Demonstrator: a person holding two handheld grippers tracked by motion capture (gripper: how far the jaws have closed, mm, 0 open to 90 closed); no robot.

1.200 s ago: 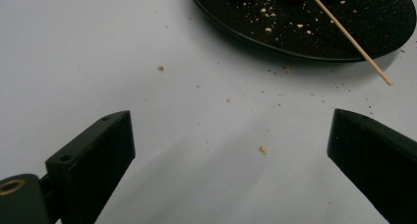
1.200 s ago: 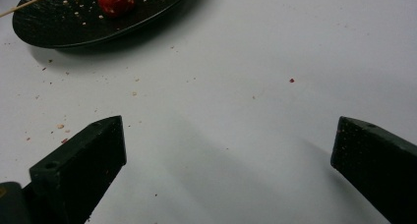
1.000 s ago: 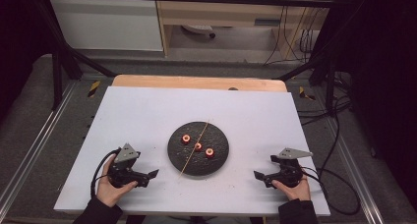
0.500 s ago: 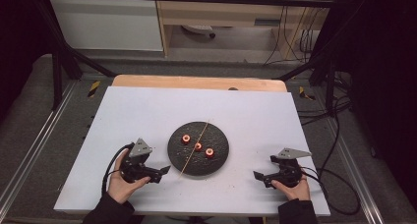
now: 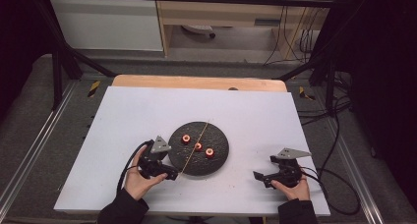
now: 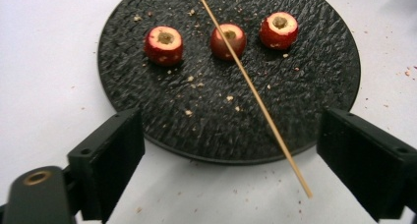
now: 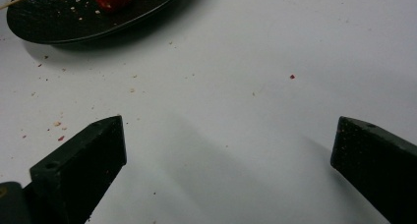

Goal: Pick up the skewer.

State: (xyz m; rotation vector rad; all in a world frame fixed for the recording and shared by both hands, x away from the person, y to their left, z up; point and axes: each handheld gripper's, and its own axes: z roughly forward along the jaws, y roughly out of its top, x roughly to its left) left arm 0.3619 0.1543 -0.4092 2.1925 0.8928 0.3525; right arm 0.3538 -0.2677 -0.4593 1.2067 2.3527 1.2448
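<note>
A round black plate (image 5: 217,135) sits mid-table with three cored red fruits (image 5: 198,146) in a row on it. A thin wooden skewer (image 5: 194,148) lies across the plate, its near end sticking out past the rim. My left gripper (image 5: 172,174) is at the plate's near-left edge. In the left gripper view its jaws (image 6: 231,133) are open and have just been closing a little. The skewer's near end (image 6: 295,167) lies between them, untouched, with the fruits (image 6: 228,40) beyond on the plate (image 6: 305,81). My right gripper (image 5: 257,176) rests open on the table to the plate's right, jaws (image 7: 228,135) with nothing between them.
Crumbs (image 7: 59,126) dot the white tabletop (image 5: 147,111) around the plate (image 7: 74,22). A wooden strip (image 5: 196,82) runs along the far edge. Cables (image 5: 334,184) trail from the right gripper off the table's right side. Metal rails (image 5: 29,150) flank the table.
My left gripper has moved right, from the open table to the plate's near-left edge by the skewer's end. The right gripper has stayed still.
</note>
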